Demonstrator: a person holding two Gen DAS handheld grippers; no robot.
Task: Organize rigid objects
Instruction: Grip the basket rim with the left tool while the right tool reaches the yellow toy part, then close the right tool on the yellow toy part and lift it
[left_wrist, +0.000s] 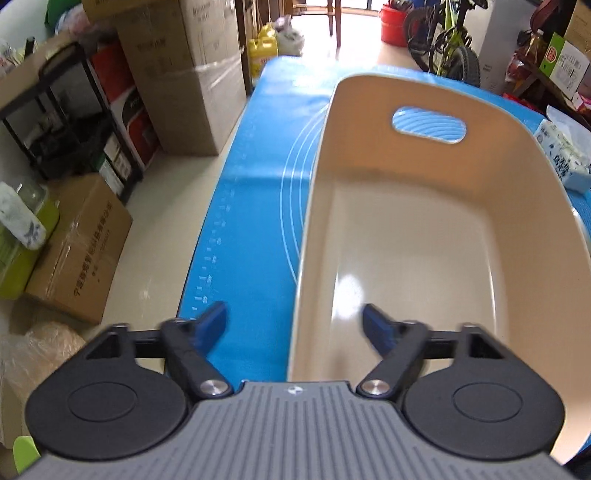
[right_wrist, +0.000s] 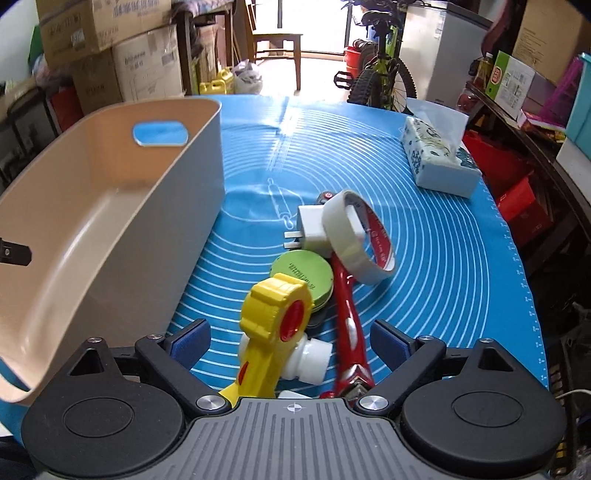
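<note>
Just ahead, yellow toy (right_wrist: 275, 317), between hand-held gripper (right_wrist: 290, 339) fingers

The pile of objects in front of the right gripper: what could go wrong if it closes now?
1. The yellow toy lies on the green disc and white fitting, so lifting it may drag or scatter them.
2. The tape roll leans on the white plug and red tool; a nudge could send it rolling.
3. The open right gripper spans several items and might pinch two.

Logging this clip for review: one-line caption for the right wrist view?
Open right claw over a yellow toy, red tool, tape roll and white plug, beside the empty beige bin.
</note>
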